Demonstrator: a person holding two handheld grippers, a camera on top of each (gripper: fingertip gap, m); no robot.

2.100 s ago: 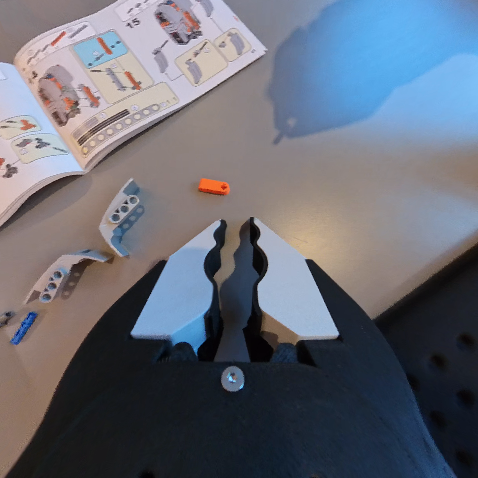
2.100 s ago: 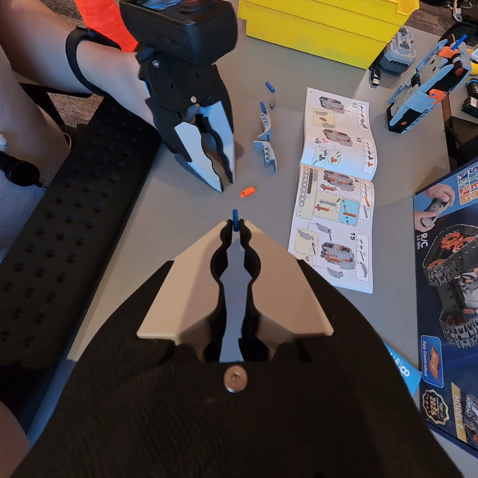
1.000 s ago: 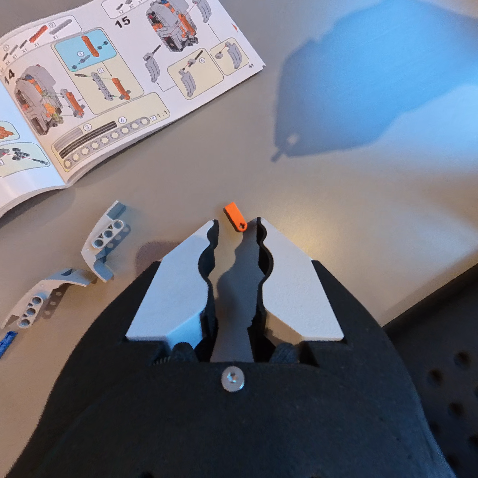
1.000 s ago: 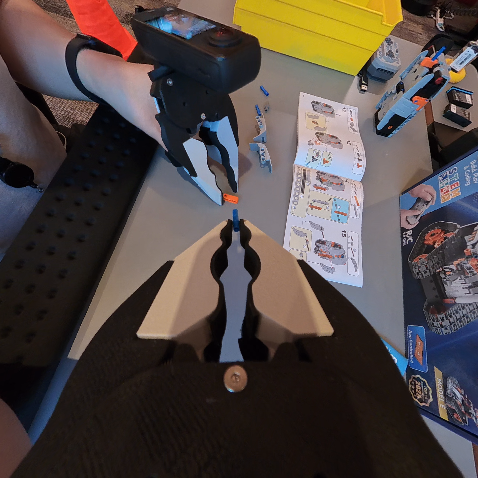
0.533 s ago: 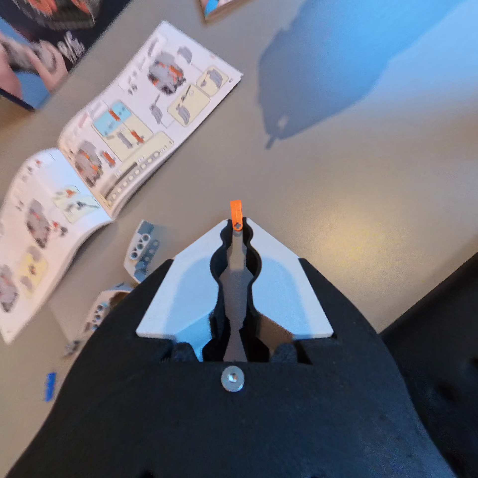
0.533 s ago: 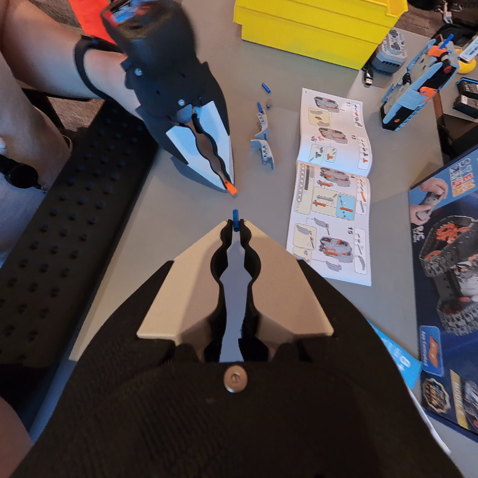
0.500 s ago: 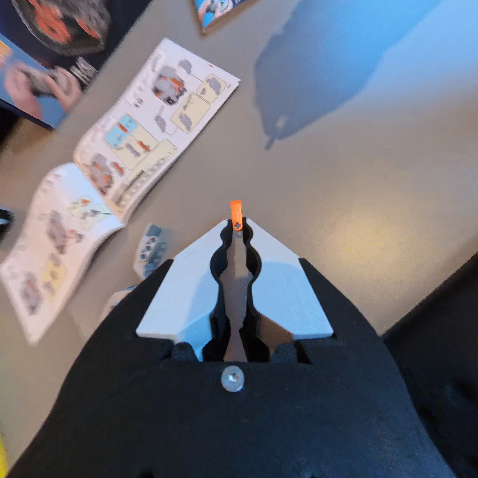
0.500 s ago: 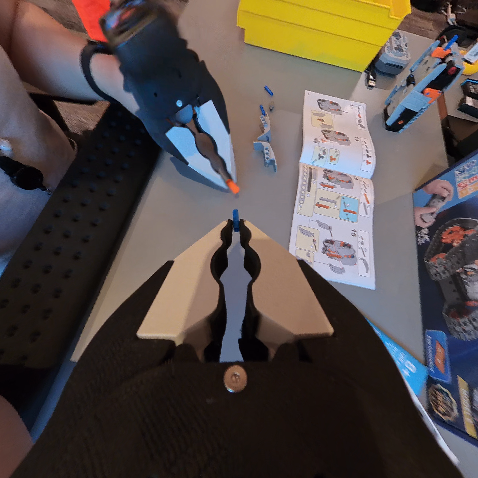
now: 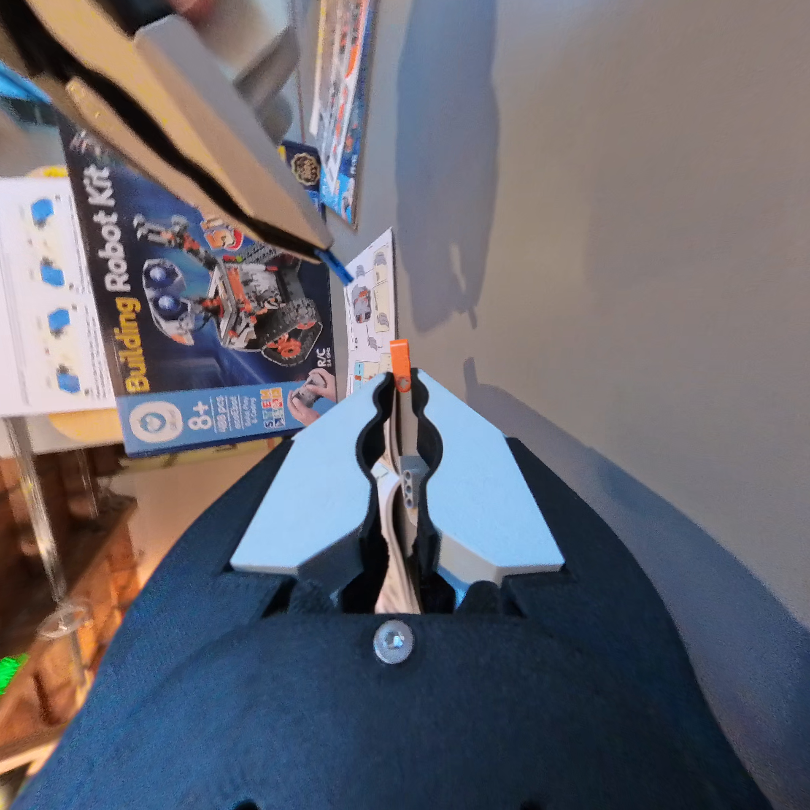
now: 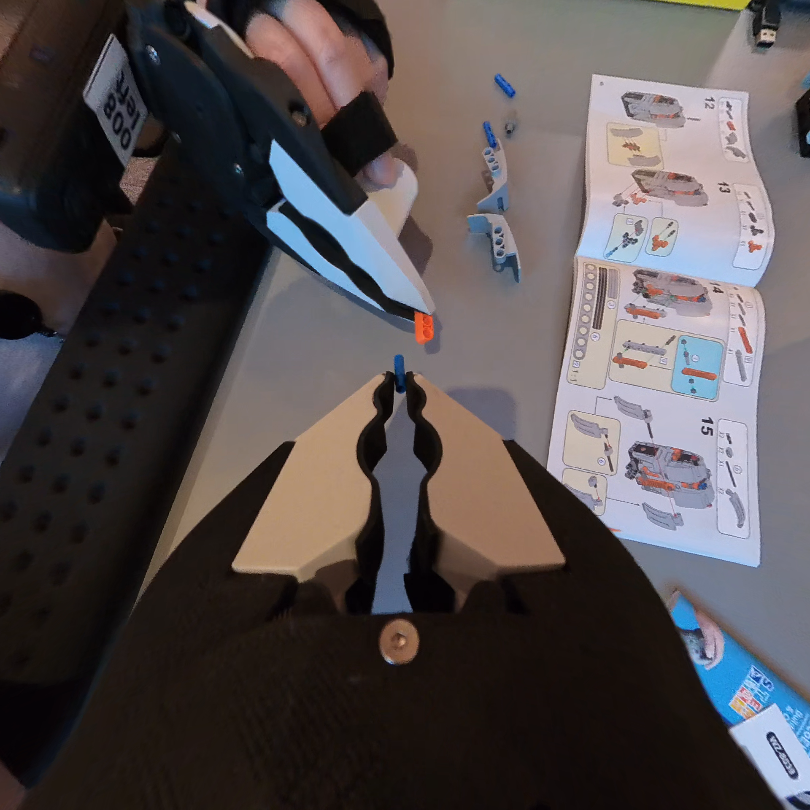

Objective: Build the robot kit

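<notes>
Orange beam [image 10: 424, 328]: pinched by one end at the very tip of the left claw [image 10: 418, 312], most of it sticking out past the tip, clear of the worktop [image 10: 333, 394]. Small, light, rigid plastic; smooth, so likely to pivot in a tip-only grip. A hold nearer mid-length would be steadier.

Blue pin [image 10: 399, 372]: clamped in the right claw [image 10: 398, 378] tip, half protruding, pointing at the beam, just short of it. Tiny, stiff, easily flicked out.

Beyond the left claw: two grey curved panels [image 10: 497, 219], loose blue pins [image 10: 504, 85], open booklet [image 10: 657, 307]. Box [image 9: 210, 307] farther off; left view is blurred.
</notes>
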